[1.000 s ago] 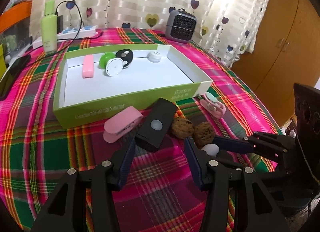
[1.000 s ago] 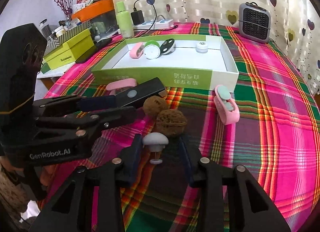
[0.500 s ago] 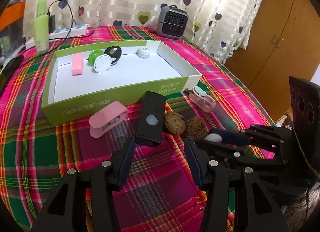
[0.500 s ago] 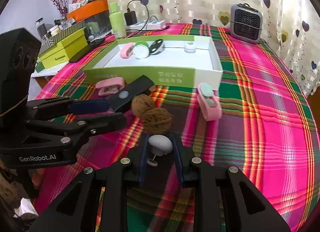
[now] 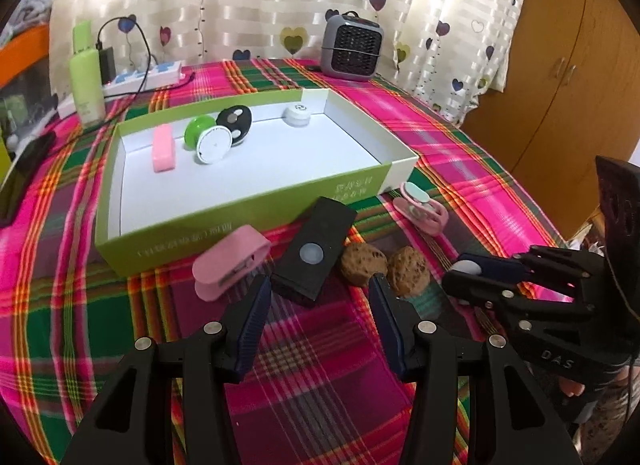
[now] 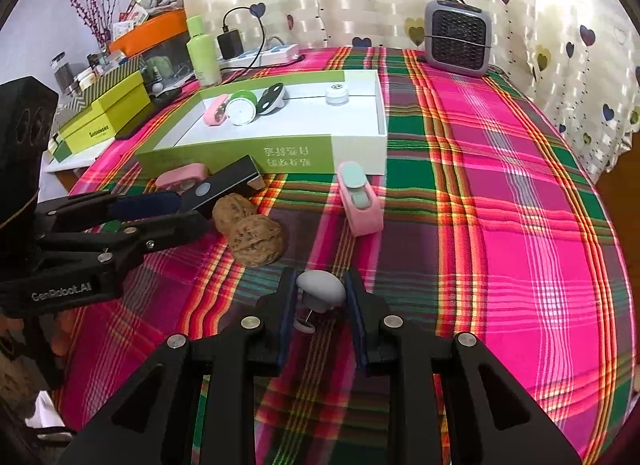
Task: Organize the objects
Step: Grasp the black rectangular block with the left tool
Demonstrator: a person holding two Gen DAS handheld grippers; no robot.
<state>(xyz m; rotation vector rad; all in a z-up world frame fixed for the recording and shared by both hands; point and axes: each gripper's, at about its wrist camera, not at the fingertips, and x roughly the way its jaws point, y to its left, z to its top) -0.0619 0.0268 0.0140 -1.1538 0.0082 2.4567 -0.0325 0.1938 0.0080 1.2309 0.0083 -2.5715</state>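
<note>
My right gripper (image 6: pixel 321 307) has just been closing, and its ribbed blue pads now pinch the smooth grey mushroom-shaped knob (image 6: pixel 321 289) by its domed cap – a thin metal pin and small round foot hang beneath. It is held just above the plaid woven tablecloth (image 6: pixel 500 225), near two wrinkled brown walnuts (image 6: pixel 256 239). My left gripper (image 5: pixel 318 321) stands half open on nothing, just short of the flat black rectangular remote (image 5: pixel 314 251) with its round pale button. Beyond lies the shallow green cardboard box (image 5: pixel 248 213), white inside – small rounded plastic pieces rest along its far wall.
</note>
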